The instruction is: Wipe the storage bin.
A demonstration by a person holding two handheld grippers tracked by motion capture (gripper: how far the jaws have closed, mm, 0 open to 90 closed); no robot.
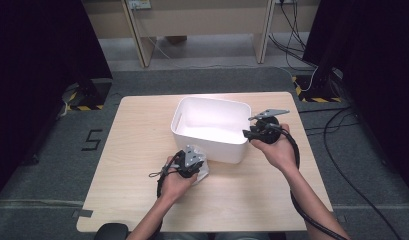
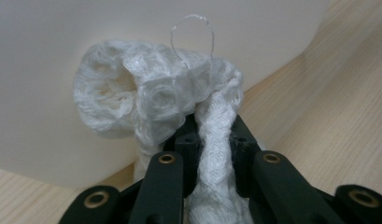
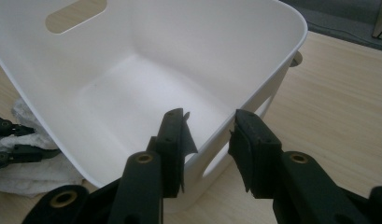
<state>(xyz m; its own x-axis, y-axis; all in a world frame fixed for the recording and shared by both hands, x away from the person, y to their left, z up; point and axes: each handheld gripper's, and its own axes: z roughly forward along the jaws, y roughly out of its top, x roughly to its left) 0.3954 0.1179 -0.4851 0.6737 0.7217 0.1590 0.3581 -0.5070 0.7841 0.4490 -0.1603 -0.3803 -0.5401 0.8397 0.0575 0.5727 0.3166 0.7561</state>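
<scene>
Left gripper point(image 2: 212, 140): jaws closed down tight on a white knitted cloth point(image 2: 156, 102); a twisted strand runs down between the pads and the rest bunches above the tips. Grip looks secure enough for a lift.
Cloth position: low by the near outer wall of the white bin point(image 1: 212, 127), seemingly on or barely off the table; not yet inside. A thin clear plastic loop point(image 2: 193, 35) stands up from its top, likely a tag fastener.
Right gripper point(image 3: 209, 140): jaws part open, straddling the bin's near rim at its right end, one inside the wall, one outside. Pads not visibly pressing on the wall, so I read this as bracing the bin, not clamping it.
Reason for right hold: probably keeps the light bin from sliding when the cloth goes over the edge.
Bin: upright, interior bare, handle slot point(image 3: 76, 14) in the far wall.
Table point(image 1: 142, 200): light wood; bin near centre.
Judged step: cloth picked, drop into bin pending.
</scene>
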